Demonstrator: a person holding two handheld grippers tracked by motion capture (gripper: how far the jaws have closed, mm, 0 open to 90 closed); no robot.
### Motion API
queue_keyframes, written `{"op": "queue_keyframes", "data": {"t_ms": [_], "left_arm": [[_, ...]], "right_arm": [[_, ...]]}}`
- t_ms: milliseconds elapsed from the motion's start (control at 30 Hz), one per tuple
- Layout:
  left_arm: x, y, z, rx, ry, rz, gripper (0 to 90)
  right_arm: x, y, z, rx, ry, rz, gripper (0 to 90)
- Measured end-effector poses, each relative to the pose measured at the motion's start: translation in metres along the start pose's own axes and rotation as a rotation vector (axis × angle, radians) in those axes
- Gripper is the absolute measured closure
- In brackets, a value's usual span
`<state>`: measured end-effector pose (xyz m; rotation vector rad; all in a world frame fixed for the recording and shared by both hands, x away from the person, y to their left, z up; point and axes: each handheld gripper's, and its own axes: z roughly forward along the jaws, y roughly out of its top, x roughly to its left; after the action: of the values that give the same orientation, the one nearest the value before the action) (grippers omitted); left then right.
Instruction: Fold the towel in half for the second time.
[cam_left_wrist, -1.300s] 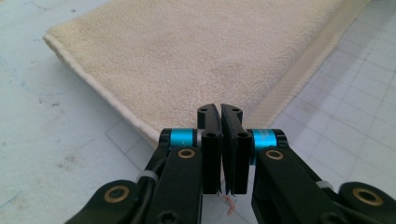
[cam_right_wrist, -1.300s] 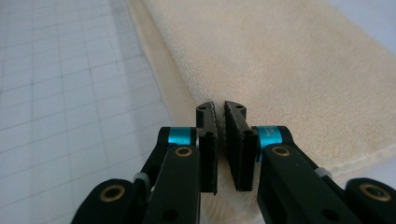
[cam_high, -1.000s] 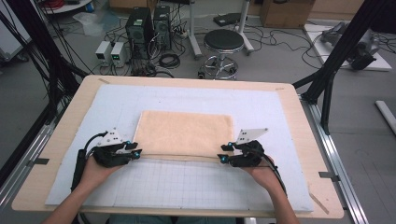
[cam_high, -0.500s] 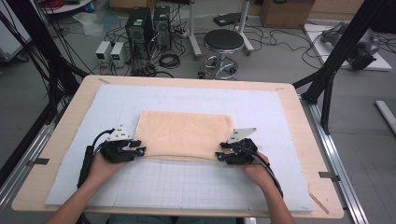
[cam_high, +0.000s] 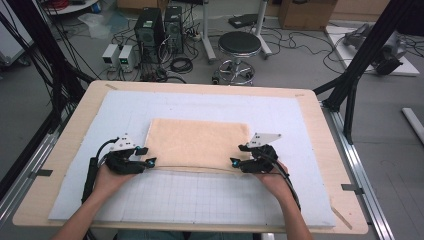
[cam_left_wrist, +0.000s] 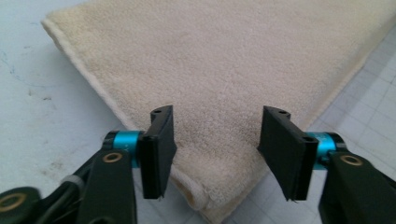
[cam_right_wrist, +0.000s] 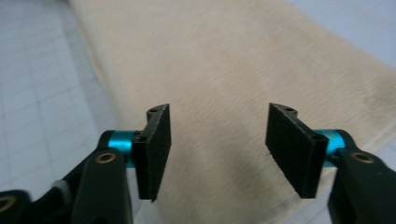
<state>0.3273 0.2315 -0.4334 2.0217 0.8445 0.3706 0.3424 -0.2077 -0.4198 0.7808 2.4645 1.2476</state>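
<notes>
While the folded beige towel (cam_high: 200, 145) lay flat on the table (cam_high: 320, 150) with its long axis running left to right, the left tongs (cam_high: 148, 156) and right tongs (cam_high: 236, 155), jaws just opened and released, flanked its near corners, each equally close

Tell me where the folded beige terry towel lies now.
In the high view, the folded beige terry towel lies mid-table on the pale blue gridded mat, between the left gripper and right gripper.

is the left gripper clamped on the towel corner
No, the left gripper has its jaws standing apart, the towel corner lying loose between them.
</notes>
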Motion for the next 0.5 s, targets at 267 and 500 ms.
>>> {"op": "queue_keyframes", "data": {"t_ms": [267, 500], "left_arm": [[0.002, 0.004, -0.006, -0.023, 0.02, -0.049, 19.1], [0.001, 0.004, -0.017, -0.035, 0.021, -0.056, 11.8]], "right_arm": [[-0.005, 0.009, 0.0, -0.045, -0.047, 0.052, 24.4], [0.0, 0.011, -0.004, -0.059, -0.079, 0.062, 17.8]]}}
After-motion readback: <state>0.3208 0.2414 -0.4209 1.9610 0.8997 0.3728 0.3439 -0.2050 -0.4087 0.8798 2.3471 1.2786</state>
